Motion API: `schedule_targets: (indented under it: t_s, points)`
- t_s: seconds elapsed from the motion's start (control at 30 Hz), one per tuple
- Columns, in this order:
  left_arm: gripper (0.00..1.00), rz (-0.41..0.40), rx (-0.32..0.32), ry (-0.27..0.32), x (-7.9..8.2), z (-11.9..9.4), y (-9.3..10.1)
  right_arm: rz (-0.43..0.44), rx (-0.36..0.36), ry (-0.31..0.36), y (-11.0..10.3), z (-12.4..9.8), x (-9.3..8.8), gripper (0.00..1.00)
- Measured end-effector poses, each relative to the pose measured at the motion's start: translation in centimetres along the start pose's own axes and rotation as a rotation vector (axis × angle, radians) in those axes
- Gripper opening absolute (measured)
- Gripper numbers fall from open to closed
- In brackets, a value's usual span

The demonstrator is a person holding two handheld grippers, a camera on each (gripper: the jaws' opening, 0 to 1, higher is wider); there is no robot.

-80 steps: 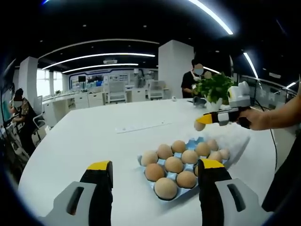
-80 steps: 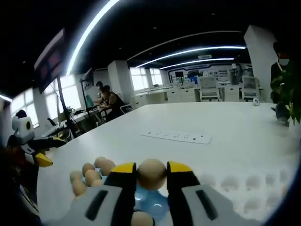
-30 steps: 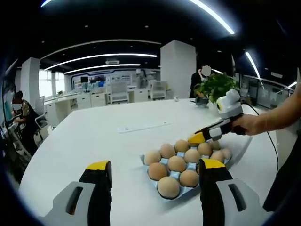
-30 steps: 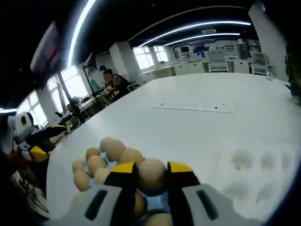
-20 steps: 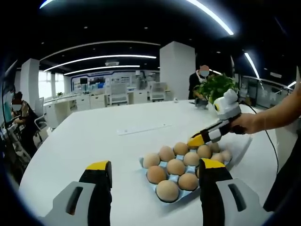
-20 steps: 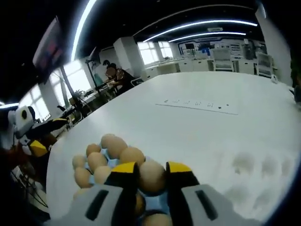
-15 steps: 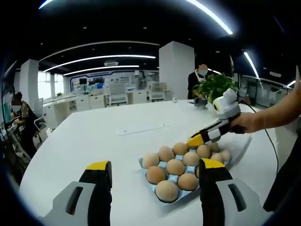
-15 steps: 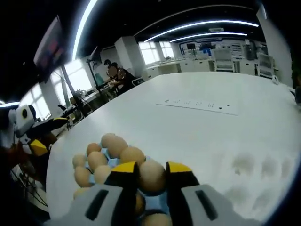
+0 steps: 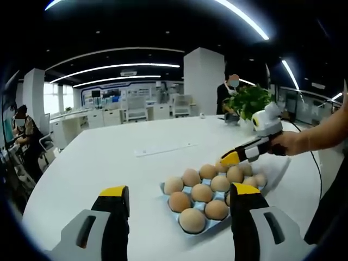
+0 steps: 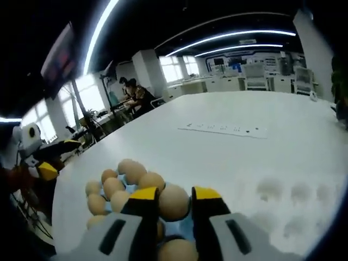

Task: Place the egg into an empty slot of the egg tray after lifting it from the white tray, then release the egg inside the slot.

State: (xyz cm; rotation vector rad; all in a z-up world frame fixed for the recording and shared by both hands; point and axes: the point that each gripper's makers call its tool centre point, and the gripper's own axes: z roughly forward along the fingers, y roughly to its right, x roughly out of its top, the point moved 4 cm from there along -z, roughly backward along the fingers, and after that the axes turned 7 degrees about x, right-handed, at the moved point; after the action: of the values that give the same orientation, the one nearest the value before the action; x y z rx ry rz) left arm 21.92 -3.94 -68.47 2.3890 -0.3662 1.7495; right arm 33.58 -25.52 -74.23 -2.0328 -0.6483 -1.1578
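Fingers of the right gripper (image 10: 174, 204) clenched on the egg (image 10: 174, 202), pinched across its middle between the yellow tips, held low over the blue egg tray (image 10: 175, 229). Egg likely light, rigid but brittle, smooth shell, prone to slip or crack; grip on the widest part with mild pressure looks right, open slowly once it is seated. Other eggs (image 10: 134, 170) sit close on the left and below the fingers, so a descent could knock a neighbour; the exact empty slot is hidden under the fingers. White tray (image 10: 293, 206) with round dimples lies to the right on the tabletop (image 10: 217, 152). White power strip (image 10: 223, 129) further off, clear of the path. In the left gripper view the right gripper (image 9: 228, 159) reaches over the far side of the egg tray (image 9: 169, 197) from the right. Left gripper (image 9: 176, 204) fingers spread apart, empty, hanging short of the tray's near edge. Potted plant (image 9: 247, 100) and people in the background, well apart.
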Motion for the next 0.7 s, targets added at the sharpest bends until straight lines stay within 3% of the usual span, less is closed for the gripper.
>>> schedule_targets:
  t_s: [0.17, 0.4, 0.6, 0.7]
  points:
    - [0.77, 0.001, 0.000, 0.004, 0.1, 0.0, 0.0, -0.002, -0.061, 0.045, 1.2, -2.4, 0.2, 0.23]
    - [0.76, 0.003, -0.010, 0.004, 0.1, 0.1, 0.5, 0.049, -0.186, 0.081, 4.1, -6.7, -1.1, 0.23]
    - [0.76, -0.001, -0.010, 0.009, 0.2, 0.2, 0.7, 0.051, -0.385, 0.183, 7.8, -11.7, -0.5, 0.23]
    - [0.76, 0.002, -0.012, 0.005, 0.2, 0.2, 0.8, 0.037, -0.576, 0.235, 11.2, -16.2, -0.2, 0.23]
